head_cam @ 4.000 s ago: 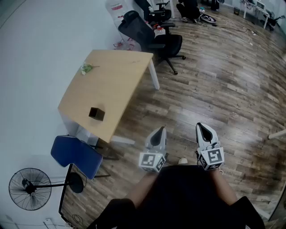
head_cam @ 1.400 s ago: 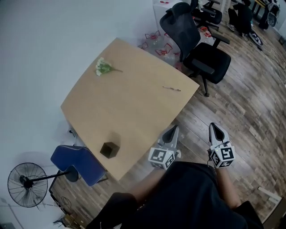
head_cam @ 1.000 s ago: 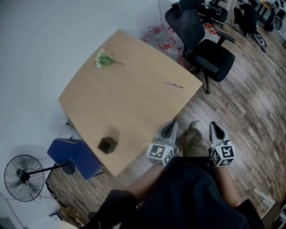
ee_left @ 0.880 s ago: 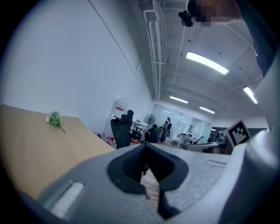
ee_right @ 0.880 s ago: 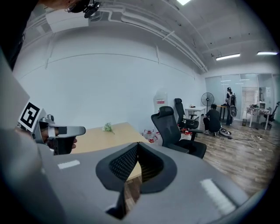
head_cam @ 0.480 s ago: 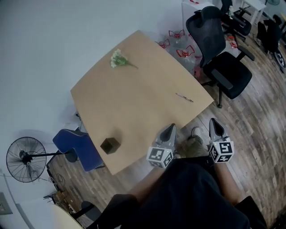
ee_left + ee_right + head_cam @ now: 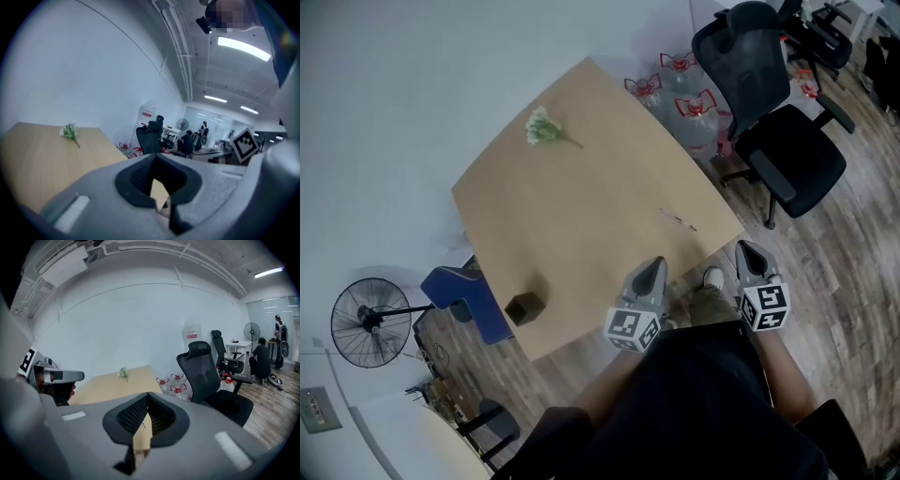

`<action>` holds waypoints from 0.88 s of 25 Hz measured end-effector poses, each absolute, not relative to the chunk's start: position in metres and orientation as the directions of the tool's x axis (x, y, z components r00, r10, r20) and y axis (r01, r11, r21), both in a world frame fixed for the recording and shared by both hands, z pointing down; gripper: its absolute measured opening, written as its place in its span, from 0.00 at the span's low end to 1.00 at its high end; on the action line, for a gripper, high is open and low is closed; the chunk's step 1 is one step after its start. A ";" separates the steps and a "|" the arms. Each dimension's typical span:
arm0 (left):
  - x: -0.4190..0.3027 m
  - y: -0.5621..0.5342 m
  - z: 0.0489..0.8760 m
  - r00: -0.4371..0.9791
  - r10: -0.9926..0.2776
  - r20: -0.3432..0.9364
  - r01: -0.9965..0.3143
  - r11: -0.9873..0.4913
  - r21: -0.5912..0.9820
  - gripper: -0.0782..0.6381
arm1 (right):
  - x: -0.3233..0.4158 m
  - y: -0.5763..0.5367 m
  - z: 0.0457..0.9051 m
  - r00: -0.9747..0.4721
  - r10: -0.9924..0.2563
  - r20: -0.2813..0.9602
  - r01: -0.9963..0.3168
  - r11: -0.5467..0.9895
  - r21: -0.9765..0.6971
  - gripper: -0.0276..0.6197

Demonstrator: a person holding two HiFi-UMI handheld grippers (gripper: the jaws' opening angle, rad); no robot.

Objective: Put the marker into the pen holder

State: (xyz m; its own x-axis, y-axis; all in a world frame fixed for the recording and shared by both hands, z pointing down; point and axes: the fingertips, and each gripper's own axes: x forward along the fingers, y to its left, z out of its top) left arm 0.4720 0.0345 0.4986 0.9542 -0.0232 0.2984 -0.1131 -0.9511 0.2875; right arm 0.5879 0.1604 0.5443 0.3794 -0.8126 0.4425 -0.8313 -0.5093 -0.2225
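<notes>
This is an open-plan office. A plain light-wood table (image 7: 581,206) with white legs stands against a bare white wall (image 7: 412,84) on a wood-look plank floor (image 7: 853,253). To its right sits a black mesh swivel chair (image 7: 795,161) on castors. Large water-cooler bottles (image 7: 698,122) are stacked on the floor at the table's far right corner. At the near left are a blue chair (image 7: 473,291) and a black pedestal fan (image 7: 364,323). The gripper views look deeper into the room: long ceiling strip lights (image 7: 243,48), exposed ceiling pipes, another standing fan (image 7: 251,331), more desks and chairs, and a person seated far off (image 7: 260,359) at a desk.
</notes>
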 end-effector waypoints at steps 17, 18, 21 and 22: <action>0.479 -0.044 0.527 0.868 -0.325 0.375 -0.431 -0.869 0.244 0.11 | 0.623 0.045 0.634 0.034 -0.811 0.584 -0.974 -0.157 -0.162 0.05; 0.473 -0.050 0.524 0.872 -0.331 0.360 -0.432 -0.866 0.251 0.11 | 0.617 0.036 0.640 0.016 -0.801 0.599 -0.978 -0.137 -0.158 0.05; 0.457 -0.066 0.520 0.877 -0.362 0.317 -0.451 -0.848 0.277 0.11 | 0.596 0.014 0.663 -0.048 -0.758 0.651 -0.982 -0.083 -0.169 0.05; 0.453 -0.070 0.519 0.876 -0.374 0.305 -0.459 -0.841 0.287 0.11 | 0.590 0.008 0.672 -0.068 -0.741 0.668 -0.983 -0.065 -0.172 0.05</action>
